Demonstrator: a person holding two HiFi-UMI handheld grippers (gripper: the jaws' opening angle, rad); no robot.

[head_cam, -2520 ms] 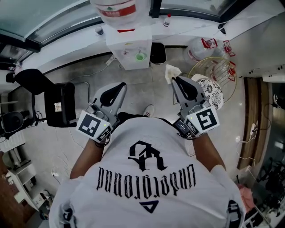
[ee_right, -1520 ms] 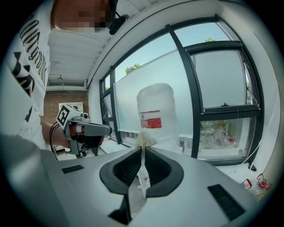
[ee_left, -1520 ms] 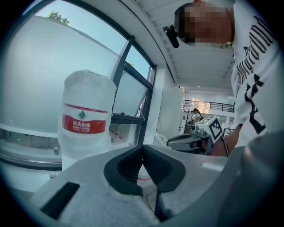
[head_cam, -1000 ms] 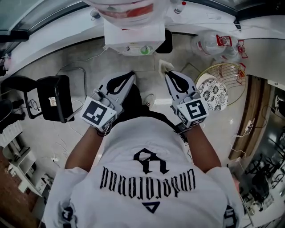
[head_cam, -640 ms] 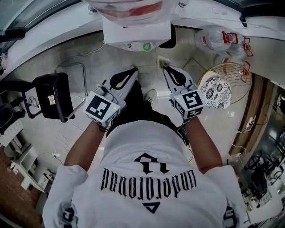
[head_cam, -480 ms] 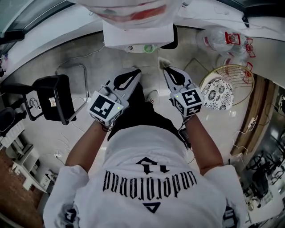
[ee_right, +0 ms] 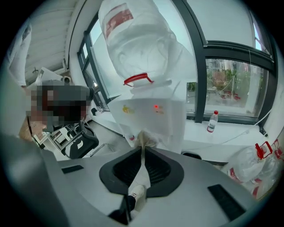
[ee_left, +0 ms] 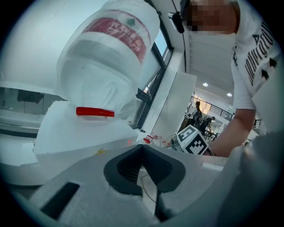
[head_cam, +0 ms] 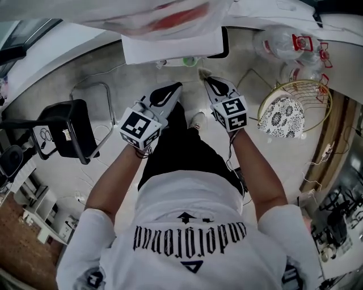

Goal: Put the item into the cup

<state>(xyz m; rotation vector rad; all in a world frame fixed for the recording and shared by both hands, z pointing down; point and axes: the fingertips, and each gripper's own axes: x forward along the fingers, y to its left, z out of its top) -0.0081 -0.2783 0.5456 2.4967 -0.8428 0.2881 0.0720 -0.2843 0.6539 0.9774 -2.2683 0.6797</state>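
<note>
Jaws of the right gripper [ee_right: 143, 150] pinch a pale crumpled item [ee_right: 145, 138]; those of the left gripper [ee_left: 143, 147] meet, empty.

A white water dispenser [head_cam: 170, 48] stands at the top centre of the head view and carries an inverted bottle [head_cam: 170, 11] with a red label. A black chair [head_cam: 71, 133] stands on the floor [head_cam: 113, 79] at left. At right, a gold wire basket [head_cam: 311, 85] holds a black-and-white patterned object [head_cam: 282, 116]. A clear plastic bag [head_cam: 281, 42] lies just above the basket in the frame.
</note>
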